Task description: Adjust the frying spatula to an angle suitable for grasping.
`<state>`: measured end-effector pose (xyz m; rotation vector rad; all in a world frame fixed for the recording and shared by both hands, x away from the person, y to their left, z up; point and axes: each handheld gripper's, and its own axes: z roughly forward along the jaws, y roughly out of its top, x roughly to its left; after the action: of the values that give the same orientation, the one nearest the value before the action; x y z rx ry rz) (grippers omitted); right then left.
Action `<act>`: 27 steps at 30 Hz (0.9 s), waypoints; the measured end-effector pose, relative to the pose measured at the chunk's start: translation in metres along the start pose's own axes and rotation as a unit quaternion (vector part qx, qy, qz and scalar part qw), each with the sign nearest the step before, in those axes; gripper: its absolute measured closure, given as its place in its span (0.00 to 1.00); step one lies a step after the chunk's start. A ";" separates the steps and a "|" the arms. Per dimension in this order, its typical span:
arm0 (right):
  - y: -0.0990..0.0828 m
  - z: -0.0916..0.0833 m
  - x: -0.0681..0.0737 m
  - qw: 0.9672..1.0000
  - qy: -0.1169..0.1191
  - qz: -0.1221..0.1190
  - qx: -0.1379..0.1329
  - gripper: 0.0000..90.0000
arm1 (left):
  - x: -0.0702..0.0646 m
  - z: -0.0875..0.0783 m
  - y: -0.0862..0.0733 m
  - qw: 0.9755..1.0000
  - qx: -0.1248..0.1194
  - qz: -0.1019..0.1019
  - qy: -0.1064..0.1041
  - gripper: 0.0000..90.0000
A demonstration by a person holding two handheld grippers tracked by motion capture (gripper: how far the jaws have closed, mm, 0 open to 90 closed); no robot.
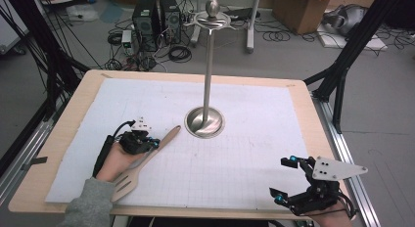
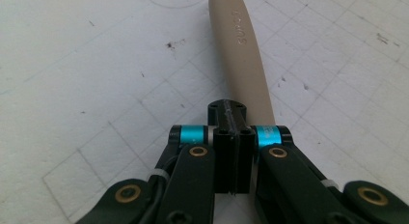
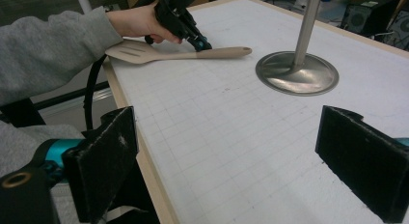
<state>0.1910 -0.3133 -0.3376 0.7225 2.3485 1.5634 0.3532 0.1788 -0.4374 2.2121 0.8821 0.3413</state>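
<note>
While the spatula point(image 1: 147, 161) lies flat on the white gridded sheet point(image 1: 244, 153), near the table's point(image 1: 313, 114) front left edge, its slotted blade points toward the person and its handle tip angles toward the steel stand point(image 1: 209, 65). Across the handle's middle sits the left gripper point(image 1: 152, 144), jaws drawn together as far as they go; the left gripper view shows the two black jaws closed against each other with the beige handle running just beside and under them, so whether the pads truly pinch the handle or merely rest on it cannot be told from here. From the right gripper view, the left gripper's tip appears pressed down on the handle, and the spatula does not look lifted. At the front right corner, well apart from the spatula, the right gripper point(image 1: 284, 180) hangs idle, jaws spread wide with nothing between them. Beyond the handle tip, the stand's round base point(image 1: 204, 123) rests on the sheet, its post rising to a hooked crown on which nothing hangs. As a judgement, the work looks barely begun: a grasp is at most just made, and lifting the spatula and hanging it on the stand remain.
</note>
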 end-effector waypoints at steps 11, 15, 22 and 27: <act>0.001 0.000 -0.002 1.000 0.000 -0.004 -0.004 0.08 | -0.001 -0.027 0.007 0.998 -0.058 -0.012 0.027 0.99; 0.001 0.001 -0.003 1.000 0.000 -0.002 -0.003 0.08 | -0.004 -0.034 0.009 0.997 -0.067 -0.016 0.025 0.95; 0.003 0.005 -0.005 1.000 0.004 -0.003 -0.003 0.08 | -0.009 -0.045 0.012 0.996 -0.083 -0.029 0.020 0.87; 0.006 0.009 -0.007 1.000 0.009 -0.009 -0.003 0.08 | -0.009 -0.053 0.009 0.994 -0.096 -0.046 0.018 0.77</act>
<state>0.2023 -0.3080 -0.3360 0.6878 2.3556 1.5760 0.3255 0.1960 -0.3930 1.9869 0.9280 0.4065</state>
